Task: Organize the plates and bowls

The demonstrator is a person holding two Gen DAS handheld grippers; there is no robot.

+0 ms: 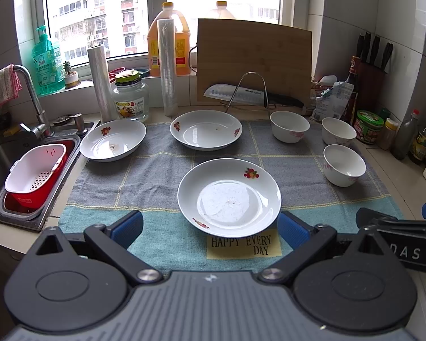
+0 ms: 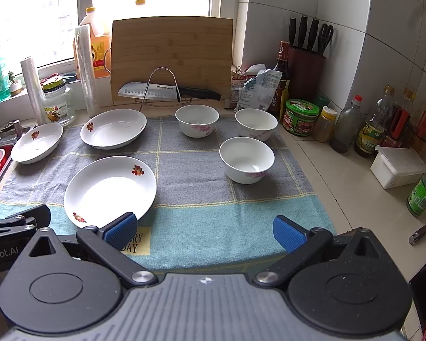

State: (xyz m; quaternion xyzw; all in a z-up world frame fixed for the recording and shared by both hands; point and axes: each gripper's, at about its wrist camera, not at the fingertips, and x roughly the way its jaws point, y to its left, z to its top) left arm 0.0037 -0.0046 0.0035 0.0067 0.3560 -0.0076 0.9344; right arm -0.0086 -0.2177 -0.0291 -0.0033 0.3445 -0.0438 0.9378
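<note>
White plates [image 1: 229,194] and bowls [image 1: 344,164] sit apart on the towel [image 1: 162,170], plates centre and left of frame, bowls right. Our left gripper [image 1: 210,228] and right gripper [image 2: 204,231] hang spread, empty. We'd pinch the near plate's rim, lifting level.
</note>
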